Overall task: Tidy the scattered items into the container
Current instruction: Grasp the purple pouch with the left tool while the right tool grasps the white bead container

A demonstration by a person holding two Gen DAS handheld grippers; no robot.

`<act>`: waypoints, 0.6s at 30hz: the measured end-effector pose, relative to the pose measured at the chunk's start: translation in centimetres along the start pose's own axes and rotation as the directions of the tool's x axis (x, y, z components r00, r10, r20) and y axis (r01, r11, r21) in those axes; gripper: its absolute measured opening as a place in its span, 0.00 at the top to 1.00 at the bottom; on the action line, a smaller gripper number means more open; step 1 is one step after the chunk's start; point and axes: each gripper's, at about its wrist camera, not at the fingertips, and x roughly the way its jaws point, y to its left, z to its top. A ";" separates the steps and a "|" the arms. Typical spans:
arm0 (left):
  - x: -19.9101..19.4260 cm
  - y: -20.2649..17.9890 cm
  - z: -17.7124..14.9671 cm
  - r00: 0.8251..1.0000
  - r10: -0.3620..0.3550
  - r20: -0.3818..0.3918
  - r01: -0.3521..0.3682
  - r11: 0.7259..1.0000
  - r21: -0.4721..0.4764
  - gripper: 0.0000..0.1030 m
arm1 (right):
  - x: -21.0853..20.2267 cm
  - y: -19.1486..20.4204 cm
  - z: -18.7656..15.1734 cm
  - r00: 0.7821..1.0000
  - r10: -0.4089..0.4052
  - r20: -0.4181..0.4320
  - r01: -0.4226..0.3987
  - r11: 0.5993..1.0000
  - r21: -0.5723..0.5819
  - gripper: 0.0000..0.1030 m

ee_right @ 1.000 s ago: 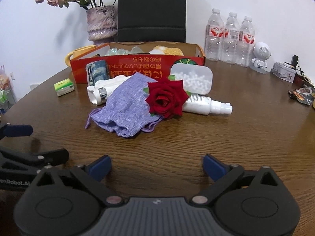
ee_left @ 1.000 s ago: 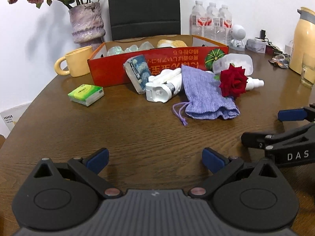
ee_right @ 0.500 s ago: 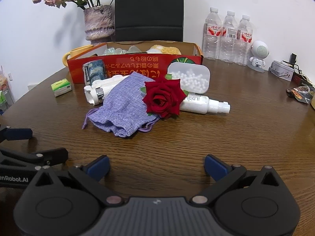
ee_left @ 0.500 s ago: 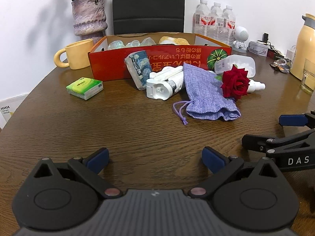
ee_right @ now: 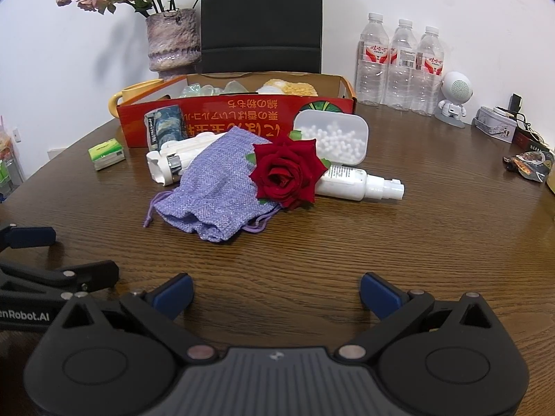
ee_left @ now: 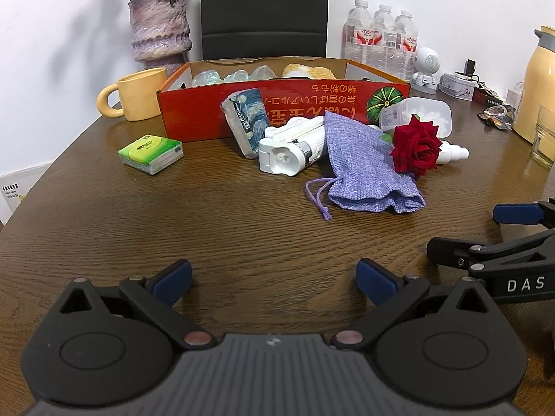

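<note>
A red cardboard box [ee_left: 284,111] [ee_right: 239,118] stands at the back of the round wooden table with several items inside. In front of it lie a purple drawstring pouch [ee_left: 364,164] [ee_right: 218,187], a red rose [ee_left: 416,145] [ee_right: 286,171], a white gadget [ee_left: 291,149] [ee_right: 173,161], a blue patterned pack [ee_left: 244,121] [ee_right: 164,128], a white spray bottle [ee_right: 360,183], a clear box of white beads [ee_right: 331,137] and a green tissue pack [ee_left: 151,152] [ee_right: 105,154]. My left gripper [ee_left: 274,279] and right gripper [ee_right: 275,293] are both open and empty, near the front edge.
A yellow mug [ee_left: 135,93] and a purple vase [ee_left: 159,27] stand left of the box. Water bottles [ee_right: 399,66], a small white robot figure [ee_right: 454,98] and clutter sit at the back right. A yellow jug [ee_left: 539,83] and a glass [ee_left: 544,138] are at the far right.
Both grippers have shifted slightly, so the items sit a little differently in view. Nothing on the table has moved and both jaws stay open.
</note>
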 end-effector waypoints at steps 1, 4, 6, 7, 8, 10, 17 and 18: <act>0.0 0.0 0.0 1.000 0.000 0.000 0.000 1.000 0.000 0.00 | 0.0 0.0 0.0 1.000 -0.002 0.000 0.002 1.000 0.001 0.00; -0.1 0.1 0.0 1.000 0.001 0.003 -0.001 1.000 -0.001 0.00 | 0.0 0.0 0.0 1.000 -0.002 0.000 0.002 1.000 0.002 0.00; -0.3 0.1 0.2 1.000 -0.008 0.009 0.008 1.000 0.001 0.00 | -0.1 -0.1 0.0 1.000 -0.003 0.001 0.003 1.000 0.004 0.00; -0.4 0.3 0.5 0.999 -0.046 0.010 0.046 0.999 -0.017 0.00 | -0.1 -0.1 0.0 1.000 -0.003 0.002 0.003 1.000 0.008 0.00; -0.4 0.6 1.0 0.995 -0.097 0.011 0.097 0.994 -0.044 0.00 | -0.2 -0.3 -0.1 1.000 -0.001 0.008 0.001 1.000 0.020 0.02; -0.4 1.4 2.4 0.978 -0.208 0.027 0.209 0.969 -0.128 0.00 | -0.8 -1.2 0.4 1.000 0.019 0.017 -0.020 0.998 0.056 0.11; 4.3 -1.2 8.1 0.968 -0.250 -0.027 0.241 0.954 -0.176 0.07 | -1.2 -6.0 6.8 0.989 0.008 0.147 -0.035 0.983 0.179 0.11; 4.9 -2.0 8.3 0.973 -0.227 -0.042 0.218 0.964 -0.153 0.19 | -0.2 -6.4 8.0 0.992 0.009 0.122 -0.031 0.983 0.179 0.11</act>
